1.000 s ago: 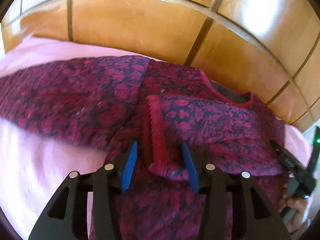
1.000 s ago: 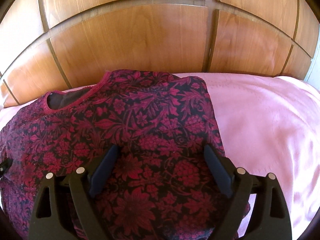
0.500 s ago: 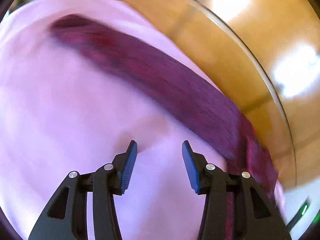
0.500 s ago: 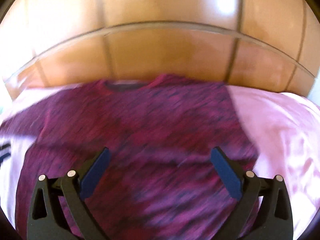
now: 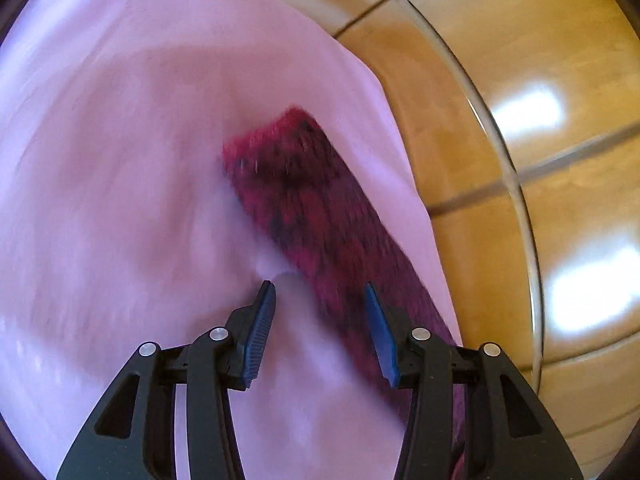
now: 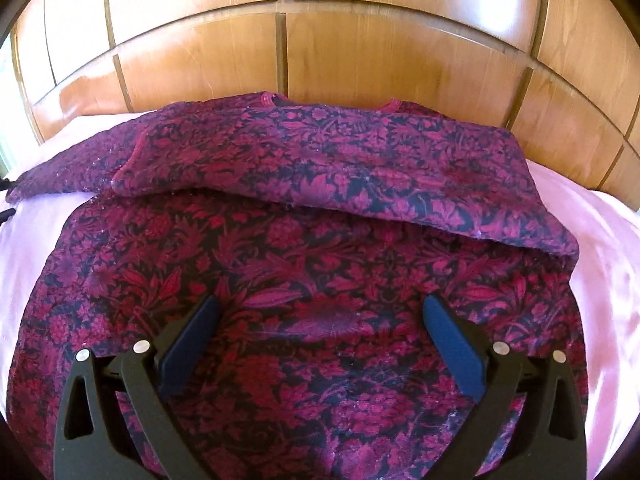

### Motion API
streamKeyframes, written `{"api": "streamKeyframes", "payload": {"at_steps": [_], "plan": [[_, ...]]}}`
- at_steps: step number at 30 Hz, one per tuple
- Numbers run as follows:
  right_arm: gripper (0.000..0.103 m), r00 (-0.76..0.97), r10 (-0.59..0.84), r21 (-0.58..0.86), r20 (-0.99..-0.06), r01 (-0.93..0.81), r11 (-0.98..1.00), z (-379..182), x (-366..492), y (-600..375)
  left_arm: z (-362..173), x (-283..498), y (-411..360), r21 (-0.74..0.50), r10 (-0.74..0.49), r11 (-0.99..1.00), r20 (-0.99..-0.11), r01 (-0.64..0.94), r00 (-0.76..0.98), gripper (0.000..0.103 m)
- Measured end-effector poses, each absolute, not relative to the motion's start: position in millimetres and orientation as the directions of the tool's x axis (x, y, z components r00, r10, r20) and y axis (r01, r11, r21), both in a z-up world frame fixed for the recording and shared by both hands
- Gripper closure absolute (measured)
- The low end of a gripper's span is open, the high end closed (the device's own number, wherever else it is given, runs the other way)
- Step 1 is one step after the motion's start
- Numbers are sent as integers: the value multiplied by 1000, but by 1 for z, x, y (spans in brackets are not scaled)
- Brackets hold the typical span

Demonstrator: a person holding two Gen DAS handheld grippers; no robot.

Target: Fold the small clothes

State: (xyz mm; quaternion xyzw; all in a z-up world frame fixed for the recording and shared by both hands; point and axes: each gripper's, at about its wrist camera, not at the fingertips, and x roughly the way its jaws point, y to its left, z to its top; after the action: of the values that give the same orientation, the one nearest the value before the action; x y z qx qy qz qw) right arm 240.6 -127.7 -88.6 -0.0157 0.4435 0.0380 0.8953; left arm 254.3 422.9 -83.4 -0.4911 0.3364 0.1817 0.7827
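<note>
Left gripper (image 5: 320, 328) part open over the pink sheet (image 5: 120, 160), gripping nothing, blurred unfolded sleeve (image 5: 320, 208) apparently just past its pads. Right gripper (image 6: 320, 332), just widened fully, empty above the floral top (image 6: 320, 260), one sleeve folded across.

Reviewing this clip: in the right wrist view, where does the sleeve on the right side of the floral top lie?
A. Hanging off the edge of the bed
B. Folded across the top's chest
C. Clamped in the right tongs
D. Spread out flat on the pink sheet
B: the sleeve lies folded across the upper body of the floral top, its cuff toward the left, while the right tongs stand open and empty.
</note>
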Motion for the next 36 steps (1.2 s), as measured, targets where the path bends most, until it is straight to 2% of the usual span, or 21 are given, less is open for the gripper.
{"api": "streamKeyframes", "payload": {"at_steps": [2,4,6,8,11,14,18,22,27,29,31,35,36], "plan": [[2,602,53,5,-797,-81,997,-90,242,-128,-84,261,436,-632,-20,441,-716,-637,697,69],[2,602,51,3,-797,-80,997,-90,243,-127,-88,275,436,-602,0,444,-741,-664,672,87],[2,603,51,4,-796,-80,997,-90,242,-127,-83,278,433,-589,8,470,-742,-658,670,92],[2,602,53,6,-796,-80,997,-91,242,-126,-66,281,421,-564,39,539,-725,-625,687,93],[2,605,51,6,-795,-76,997,-91,242,-126,-36,279,388,-563,16,641,-669,-522,743,93],[2,605,49,4,-794,-75,997,-90,241,-126,-3,277,339,-571,-56,731,-597,-374,800,93],[2,606,53,10,-794,-74,997,-91,239,-127,21,276,265,-548,-168,811,-551,-203,817,93],[2,605,54,11,-794,-75,997,-91,239,-128,17,282,185,-530,-304,846,-561,-51,770,93],[2,606,60,20,-793,-72,997,-90,240,-129,-14,285,97,-488,-417,869,-636,80,650,93],[2,606,63,26,-793,-70,997,-90,240,-130,-31,294,69,-464,-437,878,-682,115,586,87],[2,605,70,34,-793,-70,997,-90,241,-132,-42,295,52,-450,-441,884,-714,126,544,63],[2,604,82,49,-793,-71,996,-90,242,-136,-36,292,49,-480,-476,864,-679,152,559,38],[2,603,84,51,-793,-71,996,-90,243,-136,-32,287,54,-517,-509,841,-658,159,555,25]]}}
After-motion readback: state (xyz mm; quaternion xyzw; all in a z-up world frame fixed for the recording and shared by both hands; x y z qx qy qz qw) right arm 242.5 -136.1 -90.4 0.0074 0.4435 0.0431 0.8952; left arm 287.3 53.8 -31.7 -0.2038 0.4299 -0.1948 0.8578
